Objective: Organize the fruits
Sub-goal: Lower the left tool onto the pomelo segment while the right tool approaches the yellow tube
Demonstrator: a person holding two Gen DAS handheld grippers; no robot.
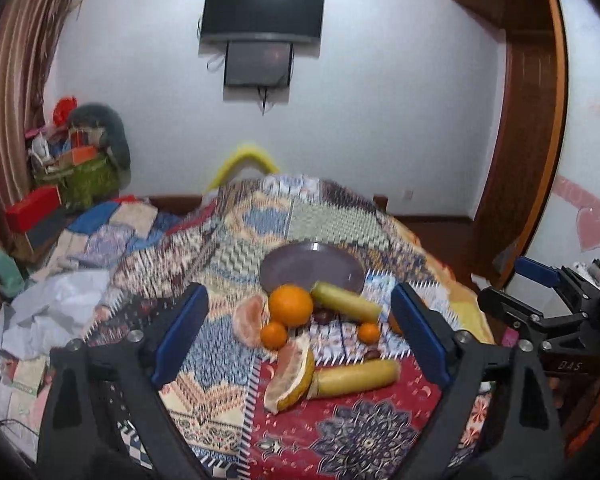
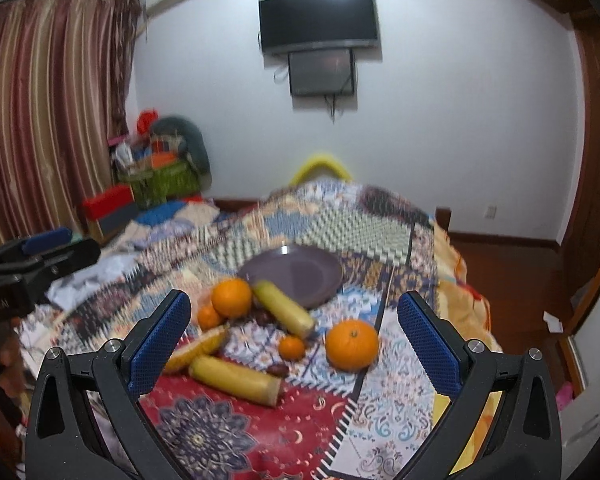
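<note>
Both tongs are spread with nothing between the pads; you're holding them above the near edge of the patchwork cloth (image 2: 384, 420), angled down at the fruit.

The left gripper (image 1: 300, 336) frames the cluster. Dead ahead at 12 o'clock is the pomelo wedge (image 1: 290, 376), with the near banana piece (image 1: 356, 378) butting against it on the 3 o'clock side. That banana's long axis runs roughly 9-to-3, across your line of approach, so your jaws as they stand would close along its length, not across it. You'd need to roll the wrist or come in from the end.

Further out at 12 sits the big orange (image 1: 291, 306), with a small tangerine (image 1: 274, 335) and a peeled citrus segment (image 1: 249, 320) at its 8 o'clock, and a second banana piece (image 1: 346, 302) leaning on the plate (image 1: 300, 268) rim.

The right gripper (image 2: 296, 350) has a different view. A lone orange (image 2: 352, 344) sits at 1 o'clock, closer to the right pad, well apart from the cluster. It's round, so no axis issue. My read: that's the right hand's easy pick, and the right is clearly nearer to it than the left.

The plate is empty, at 12 o'clock beyond all the fruit in both views. Presumably that's the target, so every carry goes forward over the pile.
</note>
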